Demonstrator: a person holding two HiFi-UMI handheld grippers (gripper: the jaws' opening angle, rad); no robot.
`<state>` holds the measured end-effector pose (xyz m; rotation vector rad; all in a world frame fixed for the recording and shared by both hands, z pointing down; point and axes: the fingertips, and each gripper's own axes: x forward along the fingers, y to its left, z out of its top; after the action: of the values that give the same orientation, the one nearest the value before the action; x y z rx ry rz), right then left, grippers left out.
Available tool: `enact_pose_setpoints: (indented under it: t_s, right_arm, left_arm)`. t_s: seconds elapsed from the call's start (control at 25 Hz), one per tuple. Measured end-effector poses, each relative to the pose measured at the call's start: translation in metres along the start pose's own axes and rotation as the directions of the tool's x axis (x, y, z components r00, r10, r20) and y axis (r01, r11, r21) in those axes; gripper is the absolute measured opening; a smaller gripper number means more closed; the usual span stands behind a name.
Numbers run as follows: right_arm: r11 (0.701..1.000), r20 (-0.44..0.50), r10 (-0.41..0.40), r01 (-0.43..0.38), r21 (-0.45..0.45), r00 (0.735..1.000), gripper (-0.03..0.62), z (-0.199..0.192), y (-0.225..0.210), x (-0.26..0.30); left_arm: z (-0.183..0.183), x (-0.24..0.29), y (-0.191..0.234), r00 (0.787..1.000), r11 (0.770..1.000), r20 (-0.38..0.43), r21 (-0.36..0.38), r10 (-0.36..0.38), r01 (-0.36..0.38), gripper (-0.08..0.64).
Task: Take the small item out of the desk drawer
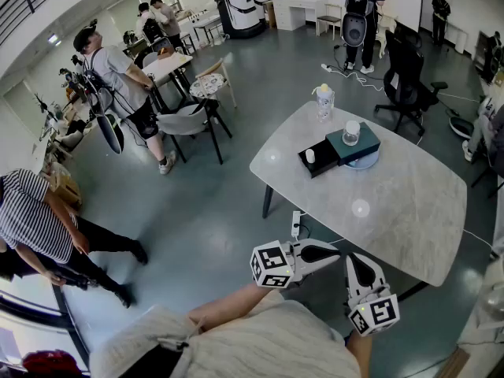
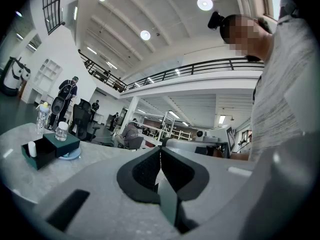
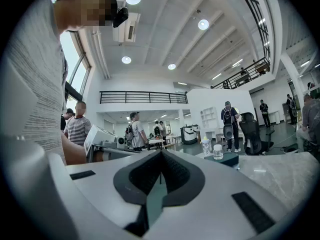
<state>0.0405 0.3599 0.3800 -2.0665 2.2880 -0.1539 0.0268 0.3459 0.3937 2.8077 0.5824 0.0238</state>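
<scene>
The left gripper (image 2: 160,150) is closed, its two jaws pressed together with nothing between them. The right gripper (image 3: 161,152) is closed and empty in the same way. In the head view both hang off the near edge of the desk (image 1: 394,203), well apart from everything on it. The small white item (image 1: 309,156) stands in the black drawer (image 1: 319,162), which is pulled out of a dark teal drawer box (image 1: 358,146). A clear jar (image 1: 351,132) stands on the box and a bottle (image 1: 324,101) stands beyond it. The item is too small to identify. The right gripper view does not show the drawer.
</scene>
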Motion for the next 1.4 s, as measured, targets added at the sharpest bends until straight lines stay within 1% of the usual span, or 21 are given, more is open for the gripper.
enact_pose_setpoints:
  t_s: [0.6, 0.8, 0.88, 1.16, 1.4]
  right_arm:
    - [1.0, 0.003, -0.006, 0.006, -0.001, 1.0, 0.008, 0.0, 0.0, -0.001]
    - [0.999, 0.042, 0.007, -0.009, 0.042, 0.999, 0.009, 0.005, 0.002, 0.001]
    - [0.999, 0.049, 0.003, -0.005, 0.04, 0.999, 0.009, 0.005, 0.002, 0.004]
    - [0.999, 0.029, 0.019, -0.02, 0.031, 0.999, 0.009, -0.004, 0.001, 0.031]
    - [0.998, 0.016, 0.039, -0.04, 0.039, 0.999, 0.011, -0.004, -0.002, 0.069]
  left_arm:
    - [-0.005, 0.002, -0.002, 1.0, 1.0, -0.02, -0.013, -0.022, 0.022, 0.016]
    - [-0.006, 0.0, -0.001, 0.999, 1.0, -0.023, -0.017, -0.027, 0.026, 0.016]
    - [-0.005, -0.004, 0.001, 0.999, 1.0, -0.021, -0.018, -0.026, 0.026, 0.017]
    - [-0.005, -0.016, 0.025, 1.0, 1.0, -0.012, -0.026, -0.011, 0.011, 0.017]
    - [0.003, -0.032, 0.059, 1.0, 0.999, 0.0, -0.041, 0.017, -0.017, 0.015]
